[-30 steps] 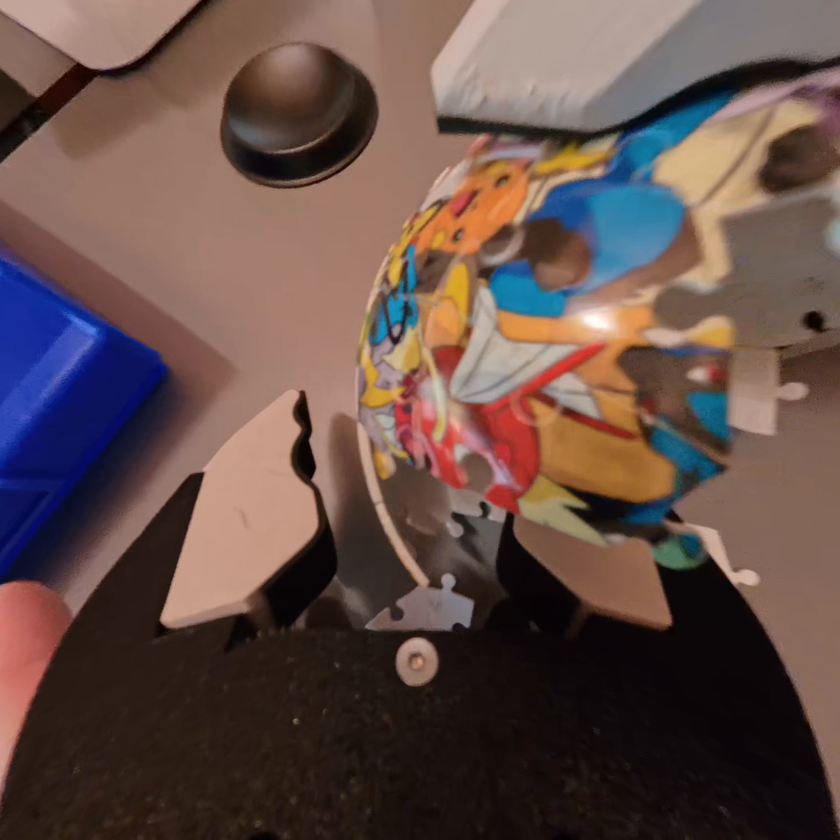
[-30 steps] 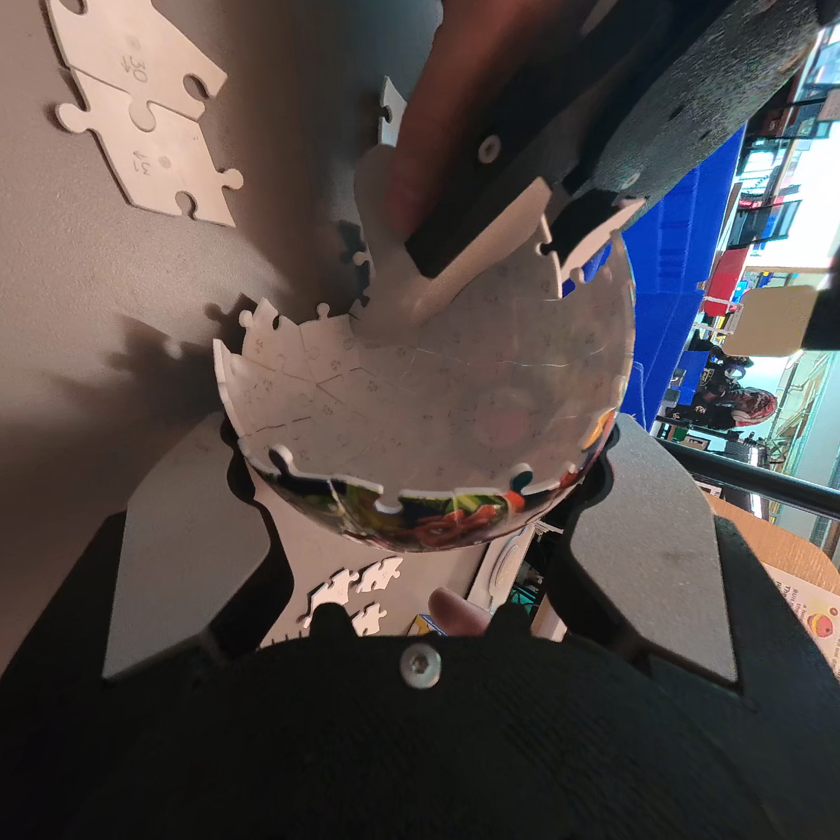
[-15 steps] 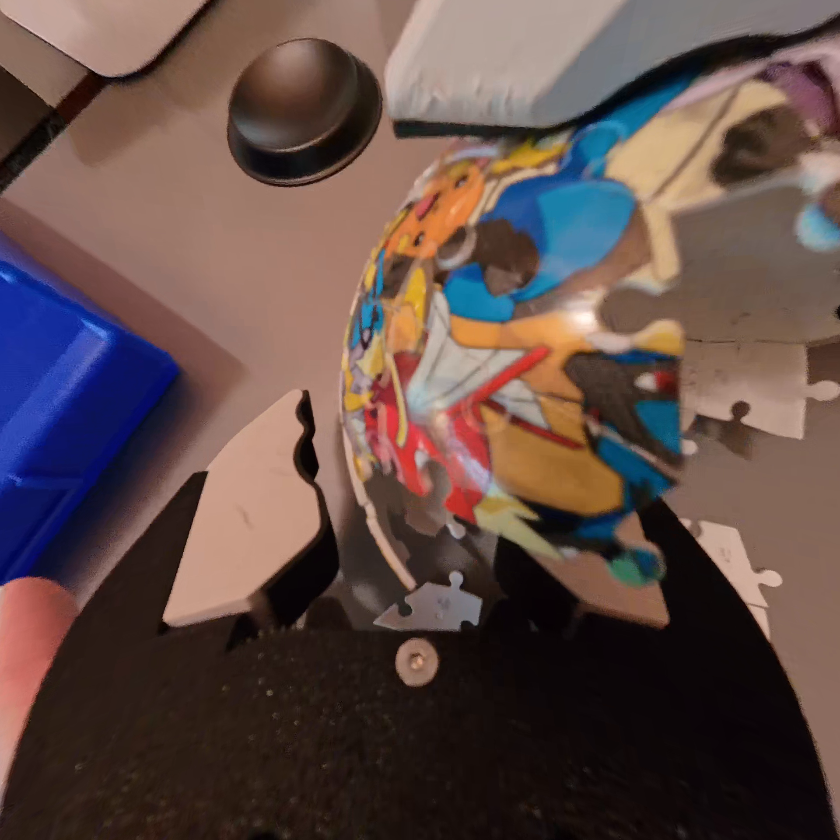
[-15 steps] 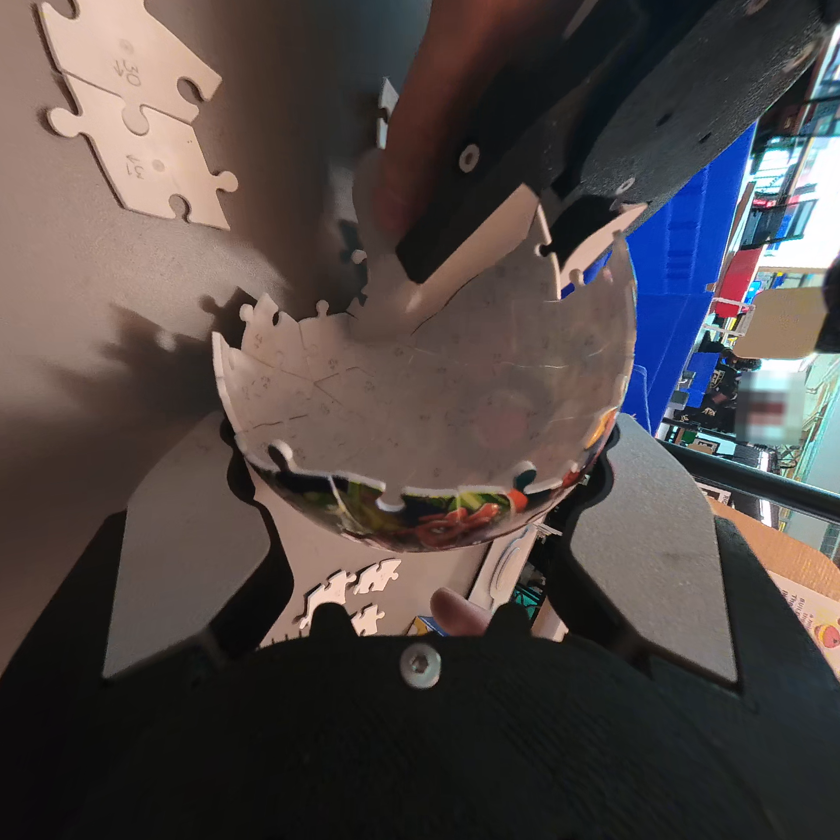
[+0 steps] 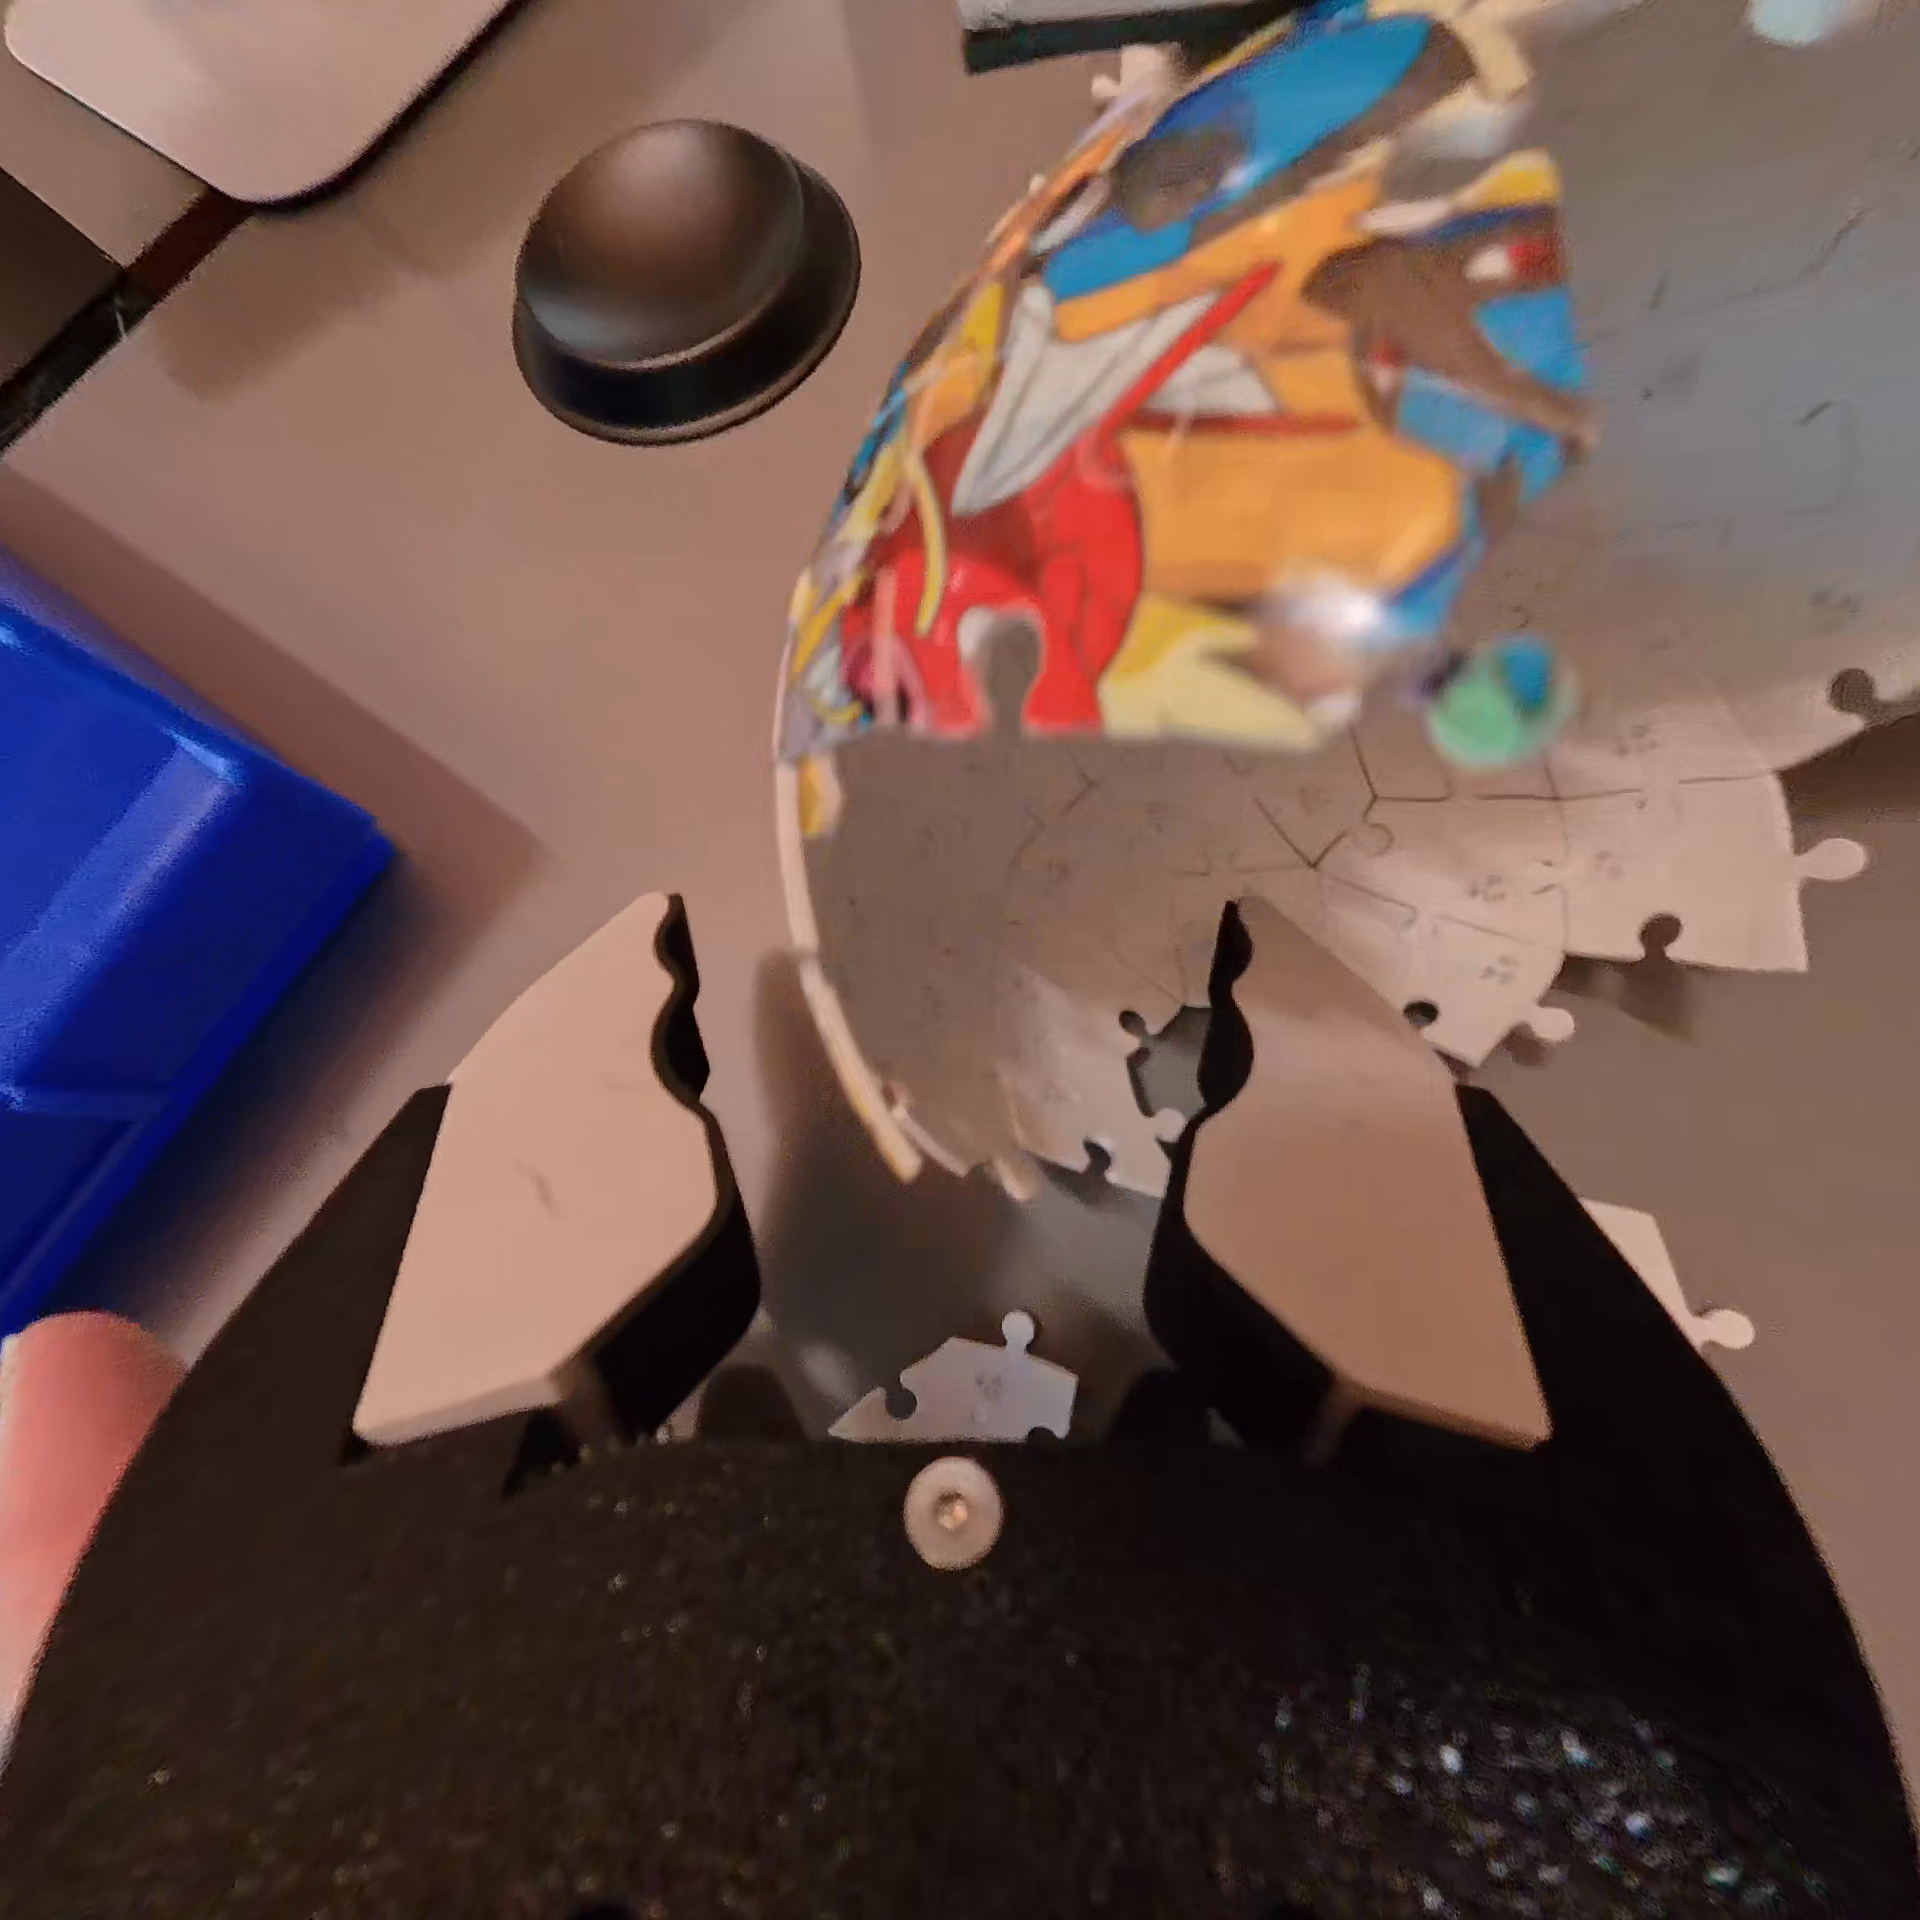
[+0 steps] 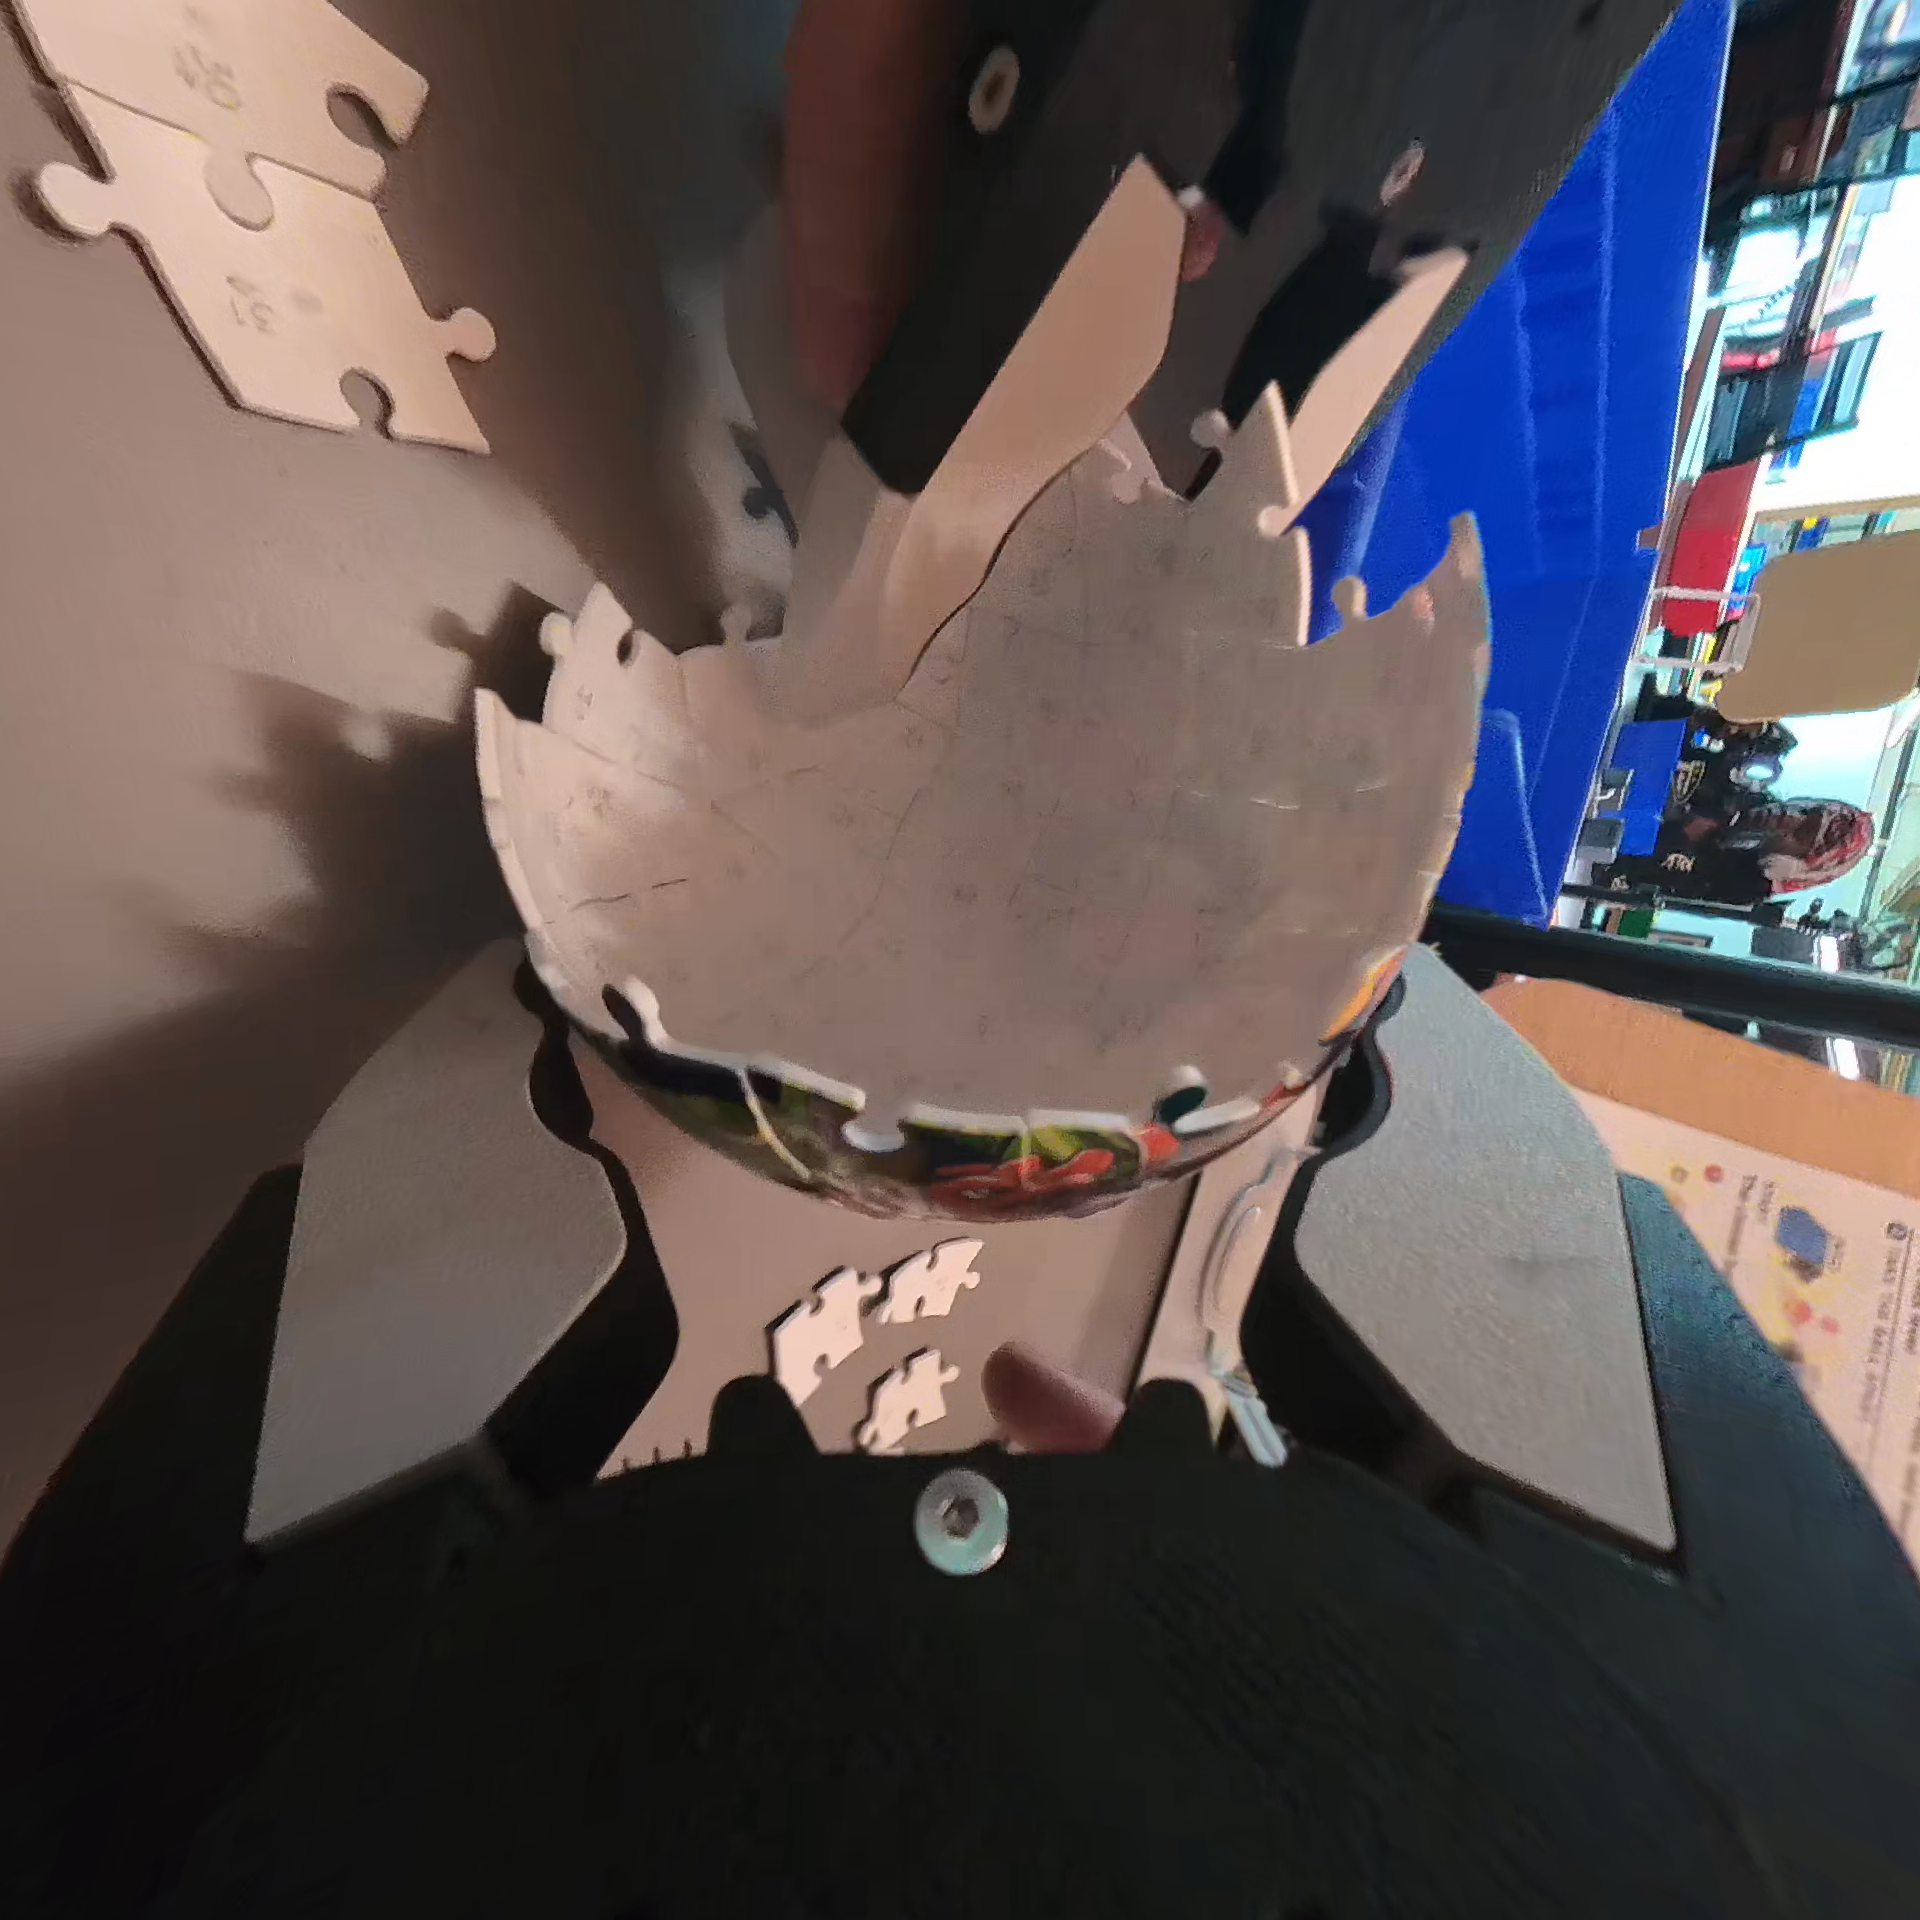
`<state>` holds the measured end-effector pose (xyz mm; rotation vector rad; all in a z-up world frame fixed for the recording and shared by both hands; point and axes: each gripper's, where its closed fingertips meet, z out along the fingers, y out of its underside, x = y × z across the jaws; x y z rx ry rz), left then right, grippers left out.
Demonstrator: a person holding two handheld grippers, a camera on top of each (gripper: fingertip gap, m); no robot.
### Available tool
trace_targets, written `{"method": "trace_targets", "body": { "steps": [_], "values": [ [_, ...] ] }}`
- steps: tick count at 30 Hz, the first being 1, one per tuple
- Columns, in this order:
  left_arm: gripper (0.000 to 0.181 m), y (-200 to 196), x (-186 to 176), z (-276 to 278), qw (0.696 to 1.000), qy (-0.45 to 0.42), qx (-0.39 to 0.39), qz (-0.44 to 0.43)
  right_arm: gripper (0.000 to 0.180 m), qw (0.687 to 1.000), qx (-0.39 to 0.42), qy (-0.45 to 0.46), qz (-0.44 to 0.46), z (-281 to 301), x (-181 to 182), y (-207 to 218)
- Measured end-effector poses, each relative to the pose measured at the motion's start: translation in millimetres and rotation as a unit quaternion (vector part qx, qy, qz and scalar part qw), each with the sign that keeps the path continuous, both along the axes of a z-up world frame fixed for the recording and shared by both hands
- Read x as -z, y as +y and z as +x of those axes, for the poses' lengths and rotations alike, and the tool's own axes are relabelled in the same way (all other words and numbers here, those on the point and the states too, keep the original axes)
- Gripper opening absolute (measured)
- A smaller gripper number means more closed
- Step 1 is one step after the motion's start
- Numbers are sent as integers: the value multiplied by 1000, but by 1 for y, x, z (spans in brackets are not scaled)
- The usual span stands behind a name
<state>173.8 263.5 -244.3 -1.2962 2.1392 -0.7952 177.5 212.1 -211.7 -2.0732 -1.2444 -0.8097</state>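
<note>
Grey tabletop [image 5: 312,540], right tool [image 6: 951,1029] clasping curved puzzle shell [image 6: 977,831], left tool [image 5: 951,997] spread apart, numbered pieces [image 6: 260,239].

Dark round knob [image 5: 681,281] on grey table [image 5: 364,582], blue bin [image 5: 135,914] beside, cardboard box [image 6: 1704,1081]

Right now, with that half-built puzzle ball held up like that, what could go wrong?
1. The right hand-held gripper clamps the puzzle shell only by its curved sides; a harder squeeze might pop the pieces apart.
2. The left hand-held gripper is open, one finger inside the shell; a nudge could break off the jagged rim.
3. If the shell slips, it may land on the loose puzzle pieces on the table.
</note>
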Motion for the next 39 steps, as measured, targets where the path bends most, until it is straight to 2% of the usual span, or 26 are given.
{"method": "trace_targets", "body": {
  "steps": [11,17,23,28,32,39],
  "values": [
    [93,-8,-26,4,998,-57,4,-29,132,996,40,69,48,13,4,-15],
    [89,-6,-50,3,991,-96,-3,-93,124,990,52,120,56,16,8,-21],
    [82,9,-61,-3,982,-112,-33,-145,119,986,59,132,80,16,8,-26],
    [74,17,-57,-14,982,-108,-63,-139,112,983,63,137,105,14,9,-32],
    [74,18,-47,-26,988,-86,-82,-101,108,982,61,130,121,12,8,-35],
    [71,4,-54,-65,986,-104,-77,-103,101,985,48,102,133,9,7,-40]
  ]
}}
